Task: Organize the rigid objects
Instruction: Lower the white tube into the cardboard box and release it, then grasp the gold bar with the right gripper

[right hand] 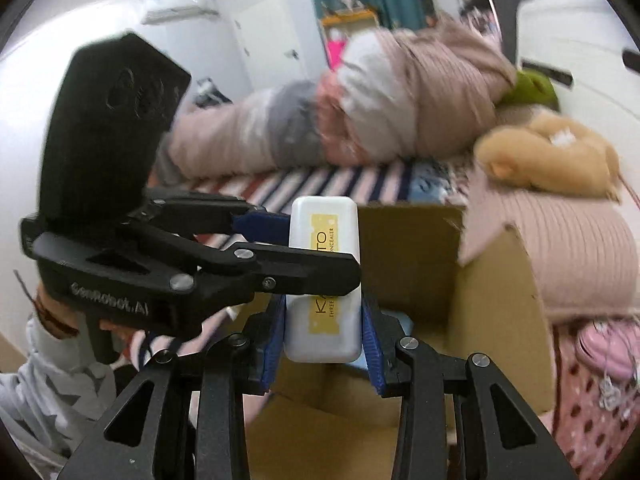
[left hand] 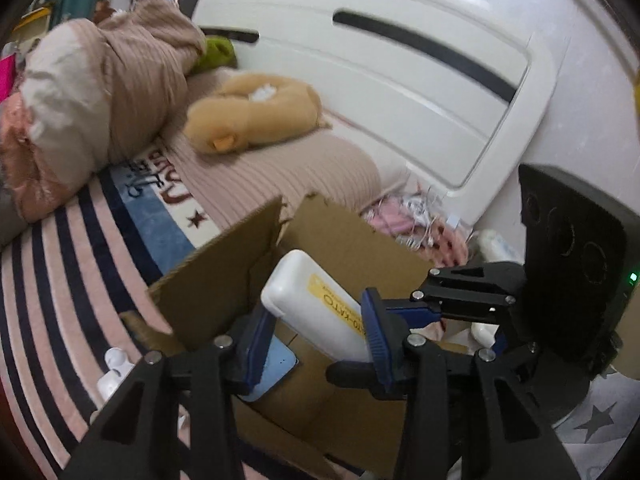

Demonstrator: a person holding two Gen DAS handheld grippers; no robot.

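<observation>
White case (right hand: 323, 288) over the cardboard box (right hand: 500, 280), clamped by both grippers: right gripper (right hand: 323, 344) from 6 o'clock, left gripper (right hand: 320, 252) from 9. Looks light, stiff, slippery; grip flat sides.

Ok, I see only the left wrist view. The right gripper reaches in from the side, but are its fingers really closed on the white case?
Observer: Yes. In the right wrist view the right gripper has one blue pad on each narrow side of the white case, and no gap shows.
Operator: How does my left gripper sit on it from there?
Observer: The left gripper enters from the left. One black finger crosses the label face, and the other is at the case's left edge.
Operator: Is anything beside the box?
Observer: A round pink item lies right of the cardboard box, on dotted cloth.
</observation>
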